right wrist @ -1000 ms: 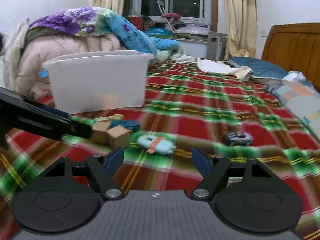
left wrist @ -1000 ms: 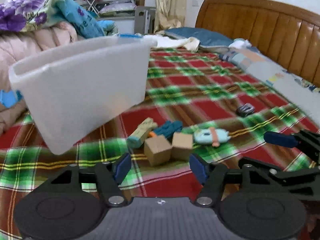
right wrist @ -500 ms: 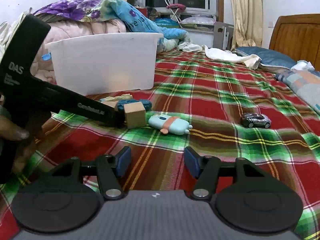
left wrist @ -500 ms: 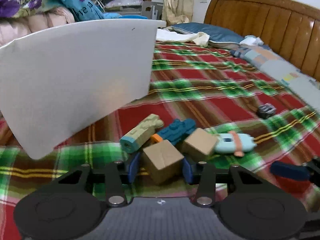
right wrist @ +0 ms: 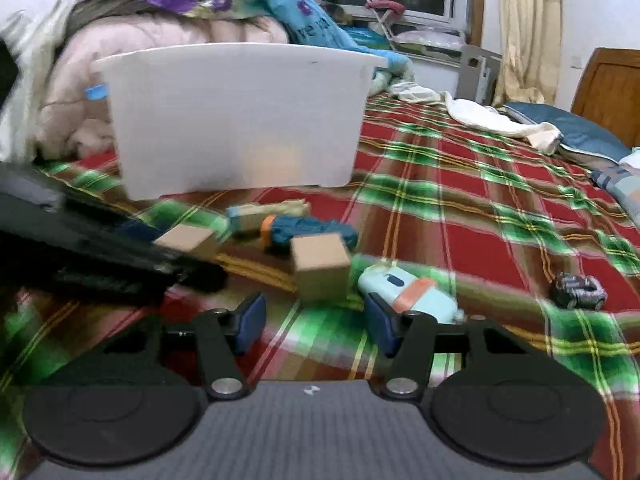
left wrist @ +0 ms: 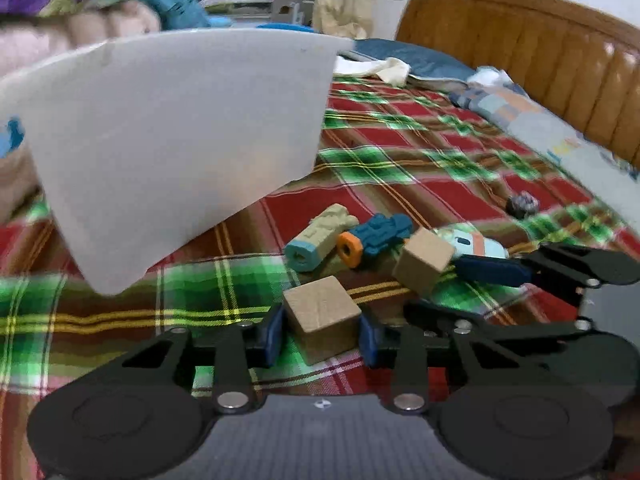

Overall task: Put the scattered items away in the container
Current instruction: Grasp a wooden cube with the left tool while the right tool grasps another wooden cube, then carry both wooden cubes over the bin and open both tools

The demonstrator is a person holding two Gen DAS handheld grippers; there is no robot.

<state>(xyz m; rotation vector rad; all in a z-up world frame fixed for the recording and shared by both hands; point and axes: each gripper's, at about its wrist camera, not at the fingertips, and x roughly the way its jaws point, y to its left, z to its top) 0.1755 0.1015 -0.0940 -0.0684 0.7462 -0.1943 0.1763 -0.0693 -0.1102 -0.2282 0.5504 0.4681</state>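
Observation:
My left gripper is shut on a wooden cube and holds it just above the plaid blanket. A second wooden cube lies just ahead of my right gripper, which is open and empty. The second cube also shows in the left wrist view. A light blue toy touches my right gripper's right finger. A tan cylinder toy and a dark blue toy with an orange end lie beside the cubes. The white container stands behind them. A small dark toy car lies to the right.
Piled quilts rise behind the container. Pillows and folded cloths lie along the wooden headboard at the right. The red and green plaid blanket covers the bed.
My left gripper closed on the near wooden cube and lifted it slightly. My right gripper moved forward up to the second cube and the light blue toy.

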